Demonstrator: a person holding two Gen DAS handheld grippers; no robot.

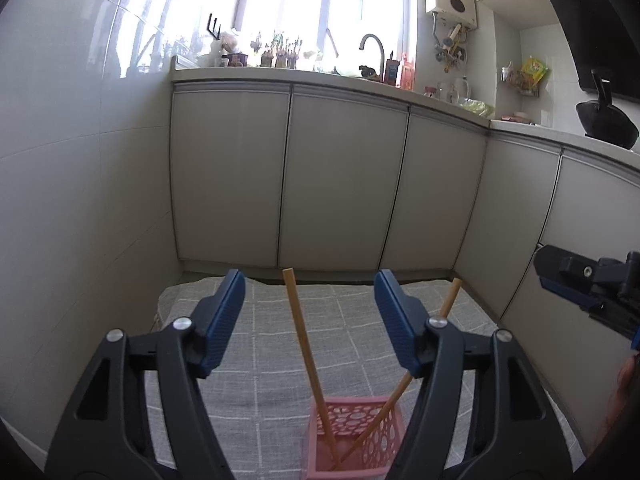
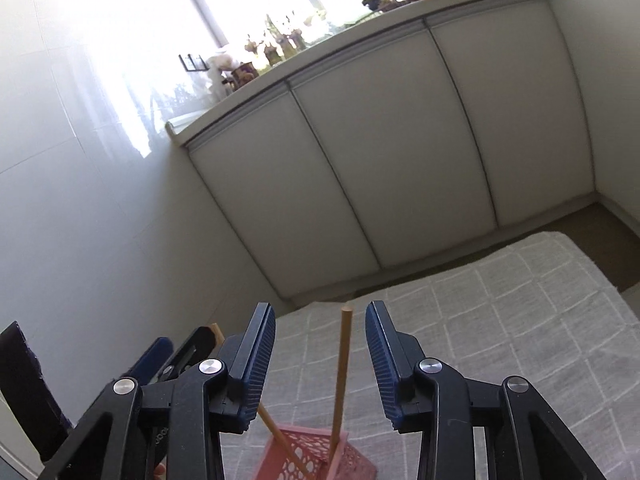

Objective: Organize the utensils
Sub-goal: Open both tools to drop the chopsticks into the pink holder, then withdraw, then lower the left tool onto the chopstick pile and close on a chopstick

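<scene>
Two chopsticks stand in a pink basket, both grippers spread open above them.

A grey checked cloth (image 1: 280, 360) covers the surface that carries everything, its far edge running close to a row of pale cabinet doors (image 1: 340, 184) under a counter with a tap (image 1: 372, 46). The left gripper (image 1: 310, 292) hangs over the near part of the cloth with its blue pads wide apart, pressing on nothing. The right gripper (image 2: 320, 324) is likewise parted, its pads clear of the stick between them. The pink basket (image 1: 348, 440), a perforated square holder, sits on the cloth near its near edge, below both tools. In it lean two chopsticks: the left chopstick (image 1: 306, 352) tilts toward the far left corner, the right chopstick (image 1: 450, 300) toward the far right, their lower ends crossing inside the basket.
</scene>
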